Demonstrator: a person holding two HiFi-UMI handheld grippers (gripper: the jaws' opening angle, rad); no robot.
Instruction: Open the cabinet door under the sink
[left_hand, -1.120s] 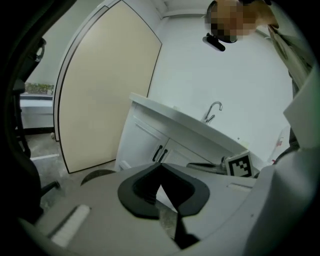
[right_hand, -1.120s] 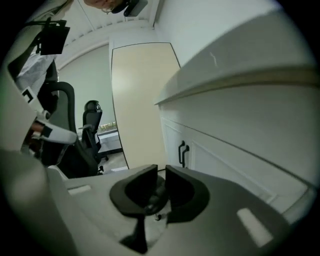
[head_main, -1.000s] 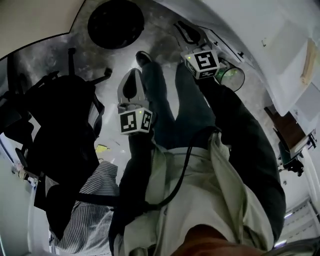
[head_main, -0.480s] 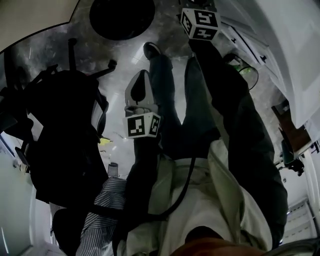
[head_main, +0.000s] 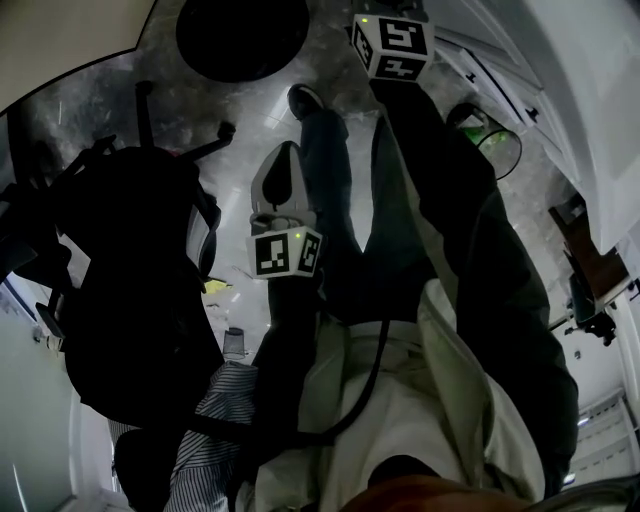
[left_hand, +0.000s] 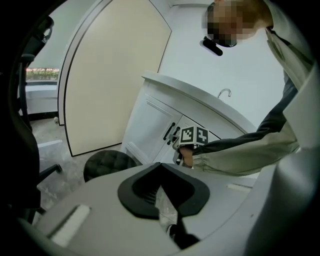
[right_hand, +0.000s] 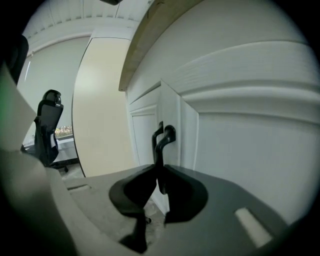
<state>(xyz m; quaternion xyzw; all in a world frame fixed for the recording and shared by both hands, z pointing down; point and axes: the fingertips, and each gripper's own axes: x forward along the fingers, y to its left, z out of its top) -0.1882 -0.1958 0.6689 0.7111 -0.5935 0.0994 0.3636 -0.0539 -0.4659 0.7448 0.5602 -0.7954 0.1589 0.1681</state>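
Our right gripper (right_hand: 159, 176) is clenched on the lower end of a black handle (right_hand: 167, 137) on the white cabinet door (right_hand: 240, 155). The handle rises upright from between the two dark pads. A second handle (right_hand: 157, 135) of the same kind stands just beside it, on the neighbouring door (right_hand: 142, 135). We cannot tell whether the gripped door has come off its frame at all. From the left gripper view we see the cabinet (left_hand: 150, 122) from farther off. There is a faucet (left_hand: 225, 93) above its top, and our right hand (left_hand: 187, 156) is stretched out to the pair of handles at the middle of its front. Our left gripper (left_hand: 161, 170) is closed with nothing in it. Its pads meet at the tips, and only a sliver of floor (left_hand: 50, 175) shows below them. In the head view it hangs in front of our legs, well apart from the cabinet. A round dark stool (left_hand: 107, 164) sits on the floor near the cabinet's left end, and a black office chair (head_main: 130, 280) stands off to our left.
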